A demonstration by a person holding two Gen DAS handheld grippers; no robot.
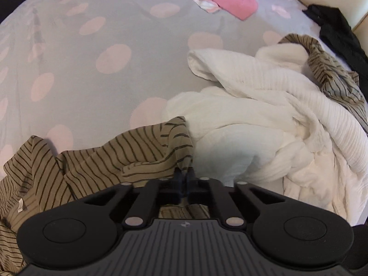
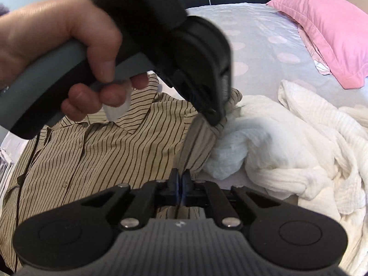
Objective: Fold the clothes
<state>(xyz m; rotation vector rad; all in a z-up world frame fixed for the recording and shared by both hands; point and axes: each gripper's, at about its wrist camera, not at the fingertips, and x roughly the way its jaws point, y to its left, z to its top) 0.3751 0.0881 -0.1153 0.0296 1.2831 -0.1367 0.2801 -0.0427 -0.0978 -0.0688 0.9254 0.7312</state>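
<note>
A tan shirt with thin dark stripes point(image 2: 92, 161) lies rumpled on the bed, its collar and button placket showing. My right gripper point(image 2: 180, 179) is shut on a fold of the shirt's edge. Just beyond it, a person's hand point(image 2: 57, 34) holds my left gripper point(image 2: 212, 116), which pinches the same raised edge higher up. In the left wrist view, the left gripper point(image 1: 184, 176) is shut on a bunched fold of the striped shirt point(image 1: 92, 161), which trails off to the lower left.
A heap of white ribbed clothing point(image 1: 264, 115) point(image 2: 299, 149) lies right beside the shirt. More striped fabric point(image 1: 333, 73) and a black garment point(image 1: 335, 30) lie behind it. A pink pillow point(image 2: 333, 34) sits at the bed's head. The grey sheet with pink dots point(image 1: 92, 57) stretches left.
</note>
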